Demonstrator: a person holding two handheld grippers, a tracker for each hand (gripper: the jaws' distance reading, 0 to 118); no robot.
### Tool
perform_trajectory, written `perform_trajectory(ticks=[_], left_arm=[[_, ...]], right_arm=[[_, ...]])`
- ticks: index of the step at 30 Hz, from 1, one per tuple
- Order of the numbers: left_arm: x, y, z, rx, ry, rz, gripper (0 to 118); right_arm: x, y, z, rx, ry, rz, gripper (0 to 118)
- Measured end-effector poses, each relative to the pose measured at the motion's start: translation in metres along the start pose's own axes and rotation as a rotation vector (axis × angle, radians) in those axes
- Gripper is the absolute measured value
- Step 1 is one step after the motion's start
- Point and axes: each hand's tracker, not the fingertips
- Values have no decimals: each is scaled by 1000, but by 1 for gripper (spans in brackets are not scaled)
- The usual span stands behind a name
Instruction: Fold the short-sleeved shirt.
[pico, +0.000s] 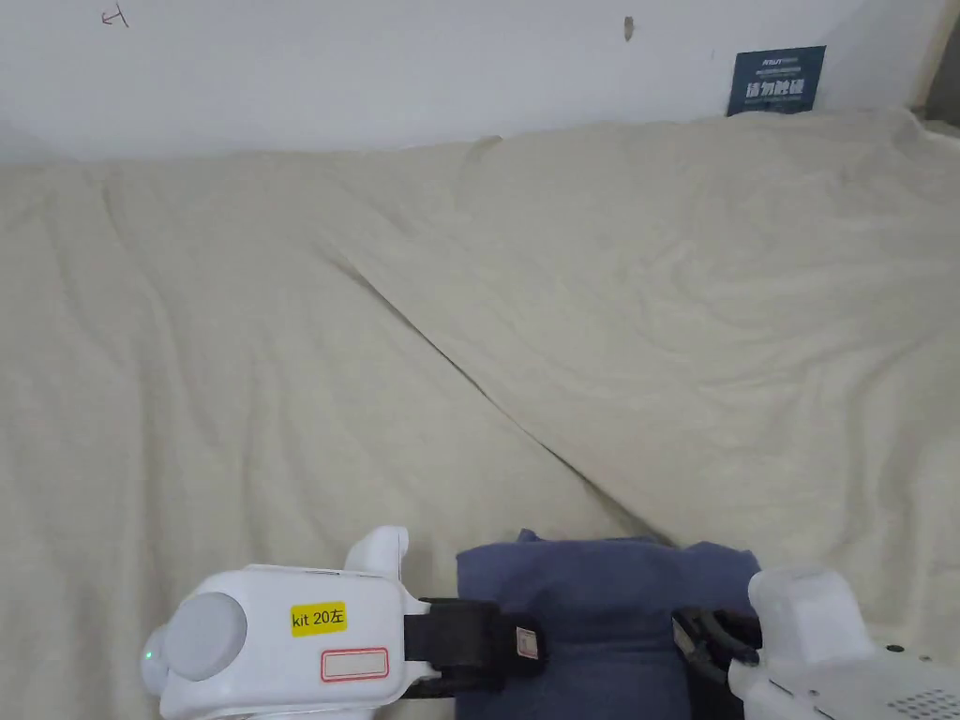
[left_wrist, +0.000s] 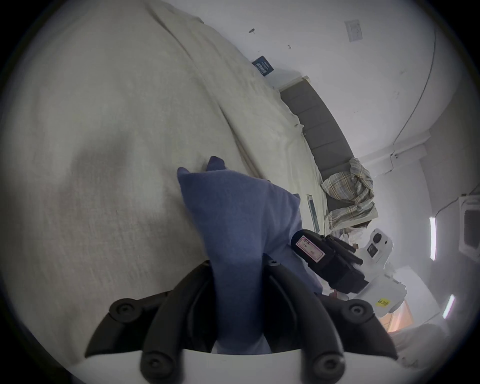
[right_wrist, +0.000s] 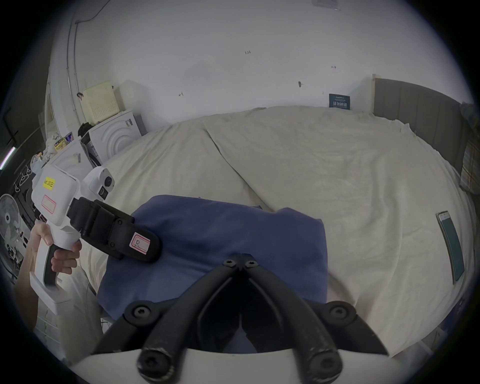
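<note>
The right gripper view shows a hand on the left gripper's handle and a phone on the bed. The blue shirt is folded at the bed's near edge, its long side running left to right. Both grippers reach in from the sides and pinch it tight, the right gripper too.

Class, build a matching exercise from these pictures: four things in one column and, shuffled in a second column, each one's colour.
Things:
1. shirt
2. bedsheet
3. sticker on the left gripper
4. headboard

Colours:
A. grey
B. yellow
C. blue
D. cream

Pairs: 1-C, 2-D, 3-B, 4-A
</note>
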Motion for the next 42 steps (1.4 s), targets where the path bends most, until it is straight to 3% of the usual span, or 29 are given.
perform_trajectory(ticks=[10, 15, 21, 26, 33, 38, 42], left_arm=[[-13, 2, 48, -2, 8, -20, 22], [-27, 10, 117, 142, 117, -29, 21], [-79, 30, 208, 201, 495, -28, 21], [-133, 46, 270, 221, 628, 90, 21], [-169, 72, 327, 166, 1083, 23, 21], [-200, 88, 345, 103, 1249, 7, 21], [-219, 99, 352, 47, 1509, -65, 21]], right_arm=[[-27, 17, 2, 67, 22, 25, 0], [-50, 25, -5, 77, 56, 66, 0], [-79, 28, -19, 60, 111, 88, 0], [-101, 29, -28, 39, 125, 117, 0], [-128, 30, -40, 10, 171, 151, 0], [-139, 32, -47, -21, 178, 177, 0], [-145, 36, -52, -31, 173, 198, 0]])
